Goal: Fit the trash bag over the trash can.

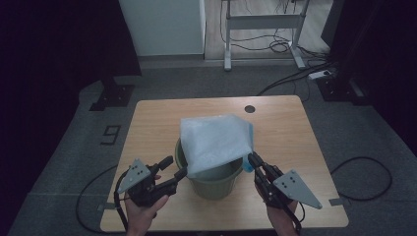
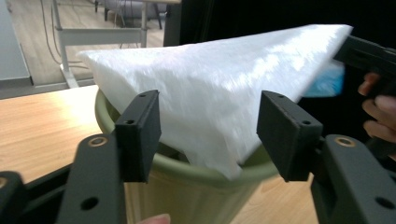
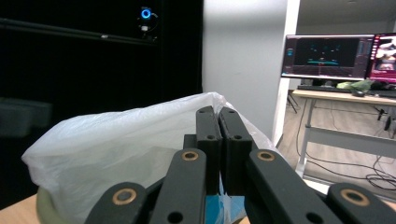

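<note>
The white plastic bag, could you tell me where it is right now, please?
In the high view the white plastic bag lies draped over the green bin near the table's middle, its right edge pinched by the right gripper, the open left gripper just beside it.

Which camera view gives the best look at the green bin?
The high view: the green bin shows there with its rim and whole side on the table. The left gripper view shows a close part of rim and wall; the right gripper view shows a sliver.

Left tool jaws apart before white plastic bag draped over green bin.
</note>
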Demonstrator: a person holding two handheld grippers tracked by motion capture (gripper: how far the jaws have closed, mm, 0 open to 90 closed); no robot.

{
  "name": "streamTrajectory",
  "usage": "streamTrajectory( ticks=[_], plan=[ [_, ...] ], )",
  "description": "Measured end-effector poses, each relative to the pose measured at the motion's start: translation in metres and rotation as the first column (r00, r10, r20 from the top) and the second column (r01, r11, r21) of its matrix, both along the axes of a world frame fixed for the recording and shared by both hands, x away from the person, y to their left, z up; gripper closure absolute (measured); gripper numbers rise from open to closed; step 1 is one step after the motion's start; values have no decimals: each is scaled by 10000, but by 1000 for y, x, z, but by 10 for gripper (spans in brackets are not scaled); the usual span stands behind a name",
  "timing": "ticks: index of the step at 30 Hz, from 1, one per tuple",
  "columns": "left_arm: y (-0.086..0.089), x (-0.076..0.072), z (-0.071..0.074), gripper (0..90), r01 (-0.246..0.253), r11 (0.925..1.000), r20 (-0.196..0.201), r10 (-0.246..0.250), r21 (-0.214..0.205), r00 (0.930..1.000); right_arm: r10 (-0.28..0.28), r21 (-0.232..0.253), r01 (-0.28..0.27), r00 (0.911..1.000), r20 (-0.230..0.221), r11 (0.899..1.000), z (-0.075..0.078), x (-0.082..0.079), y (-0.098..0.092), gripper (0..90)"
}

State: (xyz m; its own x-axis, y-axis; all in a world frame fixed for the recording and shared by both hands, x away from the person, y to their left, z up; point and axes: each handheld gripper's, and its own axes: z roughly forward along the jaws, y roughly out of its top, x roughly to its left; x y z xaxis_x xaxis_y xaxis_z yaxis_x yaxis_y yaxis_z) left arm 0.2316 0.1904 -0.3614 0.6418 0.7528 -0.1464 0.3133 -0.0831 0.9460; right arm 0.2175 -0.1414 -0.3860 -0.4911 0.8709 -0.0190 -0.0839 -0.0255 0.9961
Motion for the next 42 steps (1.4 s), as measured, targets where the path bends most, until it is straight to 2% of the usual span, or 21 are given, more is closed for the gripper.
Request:
streamTrajectory(
  ticks=[4,9,11,13,14,15,18,20,21,22,24,26,27,30,31,34,35,36,39,40,42],
  plan=[
    [-4,9,6,379,31,10000,-82,-31,61,10000,167,-201,-166,9999,17,9997,0,0,3,870],
    [-9,25,9,353,37,9998,-483,-28,190,9988,670,-525,-669,9978,2,9964,-3,-1,12,870],
    [-10,27,9,343,17,9998,-530,-5,219,9986,890,-681,-886,9960,28,9937,-4,-3,18,870],
    [-10,33,7,335,-16,9996,-829,39,270,9965,1133,-823,-1126,9936,42,9902,-5,-4,25,870],
    [-10,33,7,333,-16,9996,-829,39,270,9965,1133,-823,-1126,9936,42,9902,-5,-4,25,870],
    [-10,37,4,334,-63,9993,-1075,103,368,9941,1378,-944,-1364,9904,88,9862,-7,-5,30,870],
    [-10,40,1,351,-82,9990,-1219,136,446,9925,1578,-1026,-1554,9873,155,9825,-7,-7,34,870],
    [-12,41,-1,427,-129,9980,-1230,205,618,9922,1744,-1090,-1719,9846,135,9791,-8,-8,38,870],
    [-13,41,-2,427,-116,9975,-1222,200,697,9923,1744,-1090,-1719,9846,135,9791,-8,-8,38,870],
    [-14,42,-4,517,-35,9961,-1191,140,881,9928,1798,-1130,-1772,9836,132,9777,-8,-8,40,870],
    [-15,42,-4,626,24,9955,-1186,89,952,9929,1813,-1147,-1789,9834,114,9772,-8,-8,40,870],
    [-16,42,-6,670,124,9944,-1214,5,1052,9926,1816,-1151,-1794,9833,91,9770,-8,-8,40,870],
    [-15,42,-8,773,277,9942,-1249,-146,1040,9921,1815,-1155,-1792,9834,94,9770,-9,-8,40,870],
    [-14,42,-10,866,458,9942,-1251,-334,976,9916,1818,-1145,-1797,9833,84,9770,-9,-9,39,869],
    [-11,40,-11,881,503,9952,-1046,-415,835,9937,1831,-1142,-1811,9831,71,9768,-10,-9,38,861],
    [-7,37,-10,895,446,9971,-779,-397,618,9962,1889,-1070,-1877,9820,7,9764,-12,-11,34,841],
    [0,33,-8,896,428,9987,-578,-411,292,9975,1899,-1035,-1892,9818,-32,9765,-13,-12,33,840],
    [0,33,-8,896,428,9987,-578,-411,292,9975,1899,-1035,-1892,9818,-32,9765,-13,-12,33,840],
    [14,25,-6,896,362,9990,-248,-369,-269,9990,2028,-886,-2040,9790,-214,9750,-20,-21,25,773],
    [14,25,-6,896,362,9990,-248,-369,-269,9990,2028,-886,-2040,9790,-214,9750,-20,-21,25,773],
    [20,22,-7,897,259,9986,-178,-268,-457,9995,2055,-800,-2086,9776,-454,9747,-29,-28,19,628]
  ],
)
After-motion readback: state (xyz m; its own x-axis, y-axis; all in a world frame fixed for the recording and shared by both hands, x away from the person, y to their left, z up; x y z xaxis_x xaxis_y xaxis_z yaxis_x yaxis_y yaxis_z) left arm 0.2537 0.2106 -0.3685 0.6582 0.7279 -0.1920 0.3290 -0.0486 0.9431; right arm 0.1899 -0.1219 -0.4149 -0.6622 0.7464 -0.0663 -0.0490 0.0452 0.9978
